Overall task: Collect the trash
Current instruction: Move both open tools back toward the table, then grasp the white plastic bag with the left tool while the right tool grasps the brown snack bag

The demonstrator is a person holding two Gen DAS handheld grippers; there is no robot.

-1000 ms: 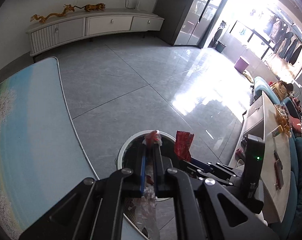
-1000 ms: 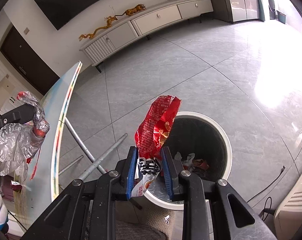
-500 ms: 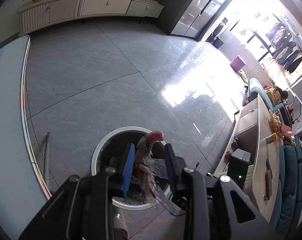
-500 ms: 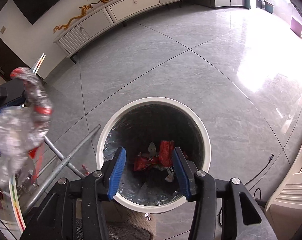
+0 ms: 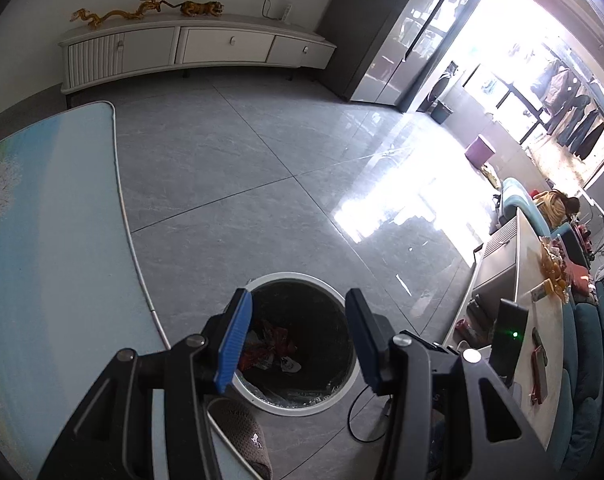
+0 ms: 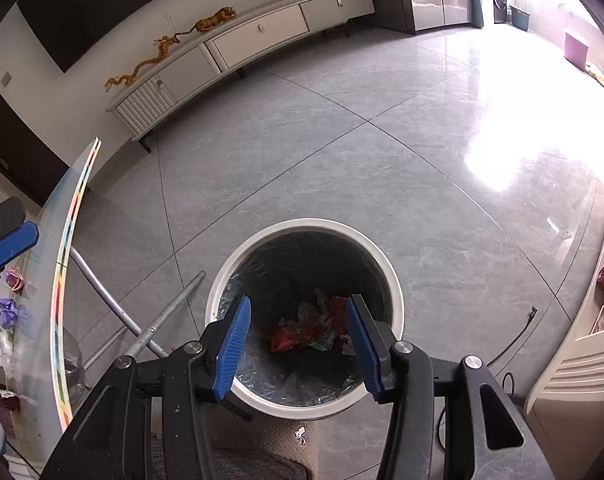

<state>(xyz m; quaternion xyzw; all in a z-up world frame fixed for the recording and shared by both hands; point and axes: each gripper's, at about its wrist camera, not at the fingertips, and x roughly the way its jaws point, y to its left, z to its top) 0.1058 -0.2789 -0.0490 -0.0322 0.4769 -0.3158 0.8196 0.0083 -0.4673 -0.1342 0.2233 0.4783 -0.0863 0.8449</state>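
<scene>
- Red and clear wrappers point(image 6: 307, 330) lay crumpled at the bottom of the white-rimmed bin point(image 6: 389, 276), which stood on the grey tile floor point(image 6: 341, 152).
- The right tongs point(image 6: 298, 344) hung directly above the bin mouth with the blue pads spread wide and nothing between them.
- The left tongs point(image 5: 300, 338) were likewise wide open and empty, hovering over the same bin point(image 5: 262, 280), its near-left rim next to the tabletop point(image 5: 54, 240) edge.
- More scraps point(image 6: 8, 312), a purple piece and some clear plastic among them, sat on the tabletop at the far left of the right wrist view, well apart from the bin.
- That leftover litter lay to the left of both tongs, so by my reckoning the left one was nearer and better placed to fetch it.
- The long axis of those scraps could not be made out; they were small and distorted at the frame's edge.
</scene>
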